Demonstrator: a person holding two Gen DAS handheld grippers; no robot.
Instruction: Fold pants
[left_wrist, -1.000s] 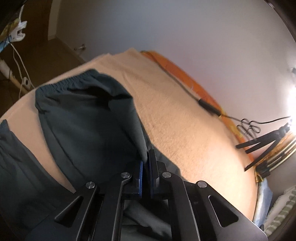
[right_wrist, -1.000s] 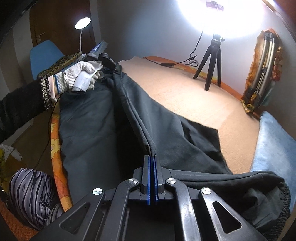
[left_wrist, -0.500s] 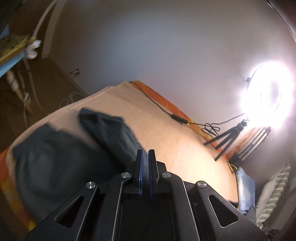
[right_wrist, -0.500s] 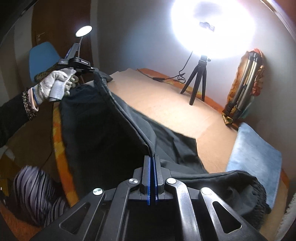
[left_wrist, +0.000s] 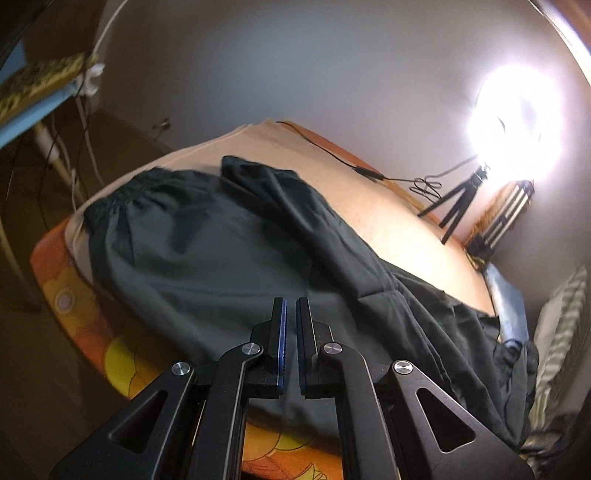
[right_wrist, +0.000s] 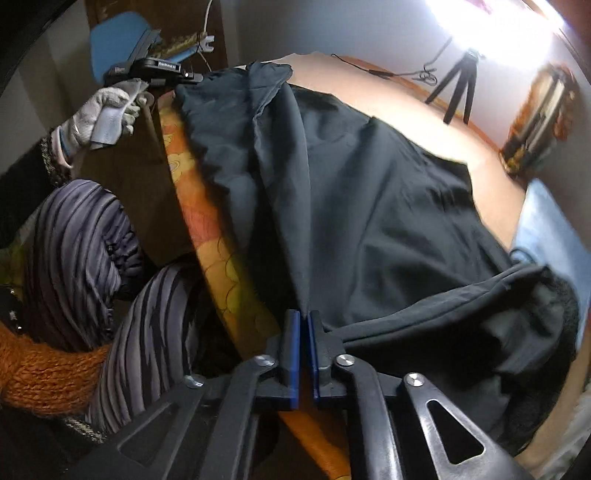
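Left gripper (left_wrist: 290, 306) jaws parted by a narrow gap, nothing between the blue pads, held above the near edge of the pants (left_wrist: 207, 258). Right gripper (right_wrist: 302, 319) jaws slightly apart too; a thin ridge of dark fabric ran down into the gap, but could not tell whether pinched or just released.

Pants (right_wrist: 369, 206) lay spread on the bed (left_wrist: 402, 221), one leg folded over the other, elastic waistband gathered at the far end. No containers noted.

Left wrist view only: ring light (left_wrist: 517, 122) glaring on a black tripod (left_wrist: 456, 199), cable trailing along the far bed edge, striped cloth (left_wrist: 561, 332) at right. Right wrist view only: gloved left hand (right_wrist: 103, 110) gripping the other tool's handle beside the trouser cuff, blue chair (right_wrist: 118, 40) behind, striped purple garment (right_wrist: 74, 251) and orange knit (right_wrist: 48, 373) at lower left, pale blue pillow (right_wrist: 550, 236) at right.

Fabric dark, matte, softly creased. Beige cover nappy; orange patterned sheet (right_wrist: 210, 229) along the bed's edge.
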